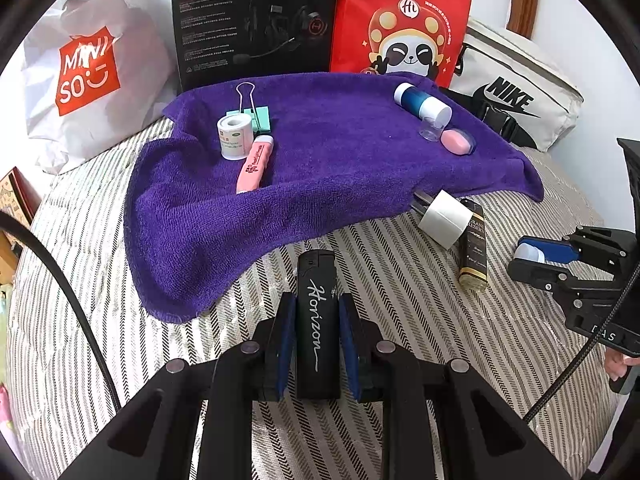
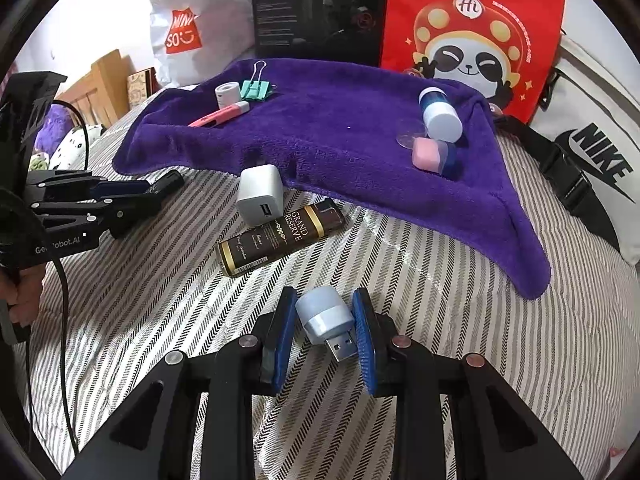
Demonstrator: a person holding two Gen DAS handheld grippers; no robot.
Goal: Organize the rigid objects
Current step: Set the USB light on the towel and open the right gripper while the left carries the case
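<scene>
My left gripper [image 1: 318, 300] is shut on a black "Horizon" lighter [image 1: 316, 320], held lengthwise above the striped bedcover [image 1: 120, 320]. My right gripper [image 2: 322, 296] is shut on a pale blue USB night light [image 2: 326, 314], its plug pointing back toward the camera. A purple towel [image 1: 320, 168] lies ahead. It carries a white tape roll [image 1: 235, 136], a green binder clip [image 1: 256, 114], a pink highlighter [image 1: 256, 164], a blue-and-white bottle [image 1: 420, 102] and a pink case [image 1: 456, 142]. A white charger [image 2: 259, 194] and a brown "Grand Reserve" box [image 2: 280, 236] lie at the towel's near edge.
Behind the towel stand a white Miniso bag [image 1: 80, 76], a black headset box [image 1: 256, 20] and a red panda bag [image 1: 404, 20]. A white Nike bag [image 1: 516, 92] lies at the right. A cable [image 1: 60, 280] hangs at the left.
</scene>
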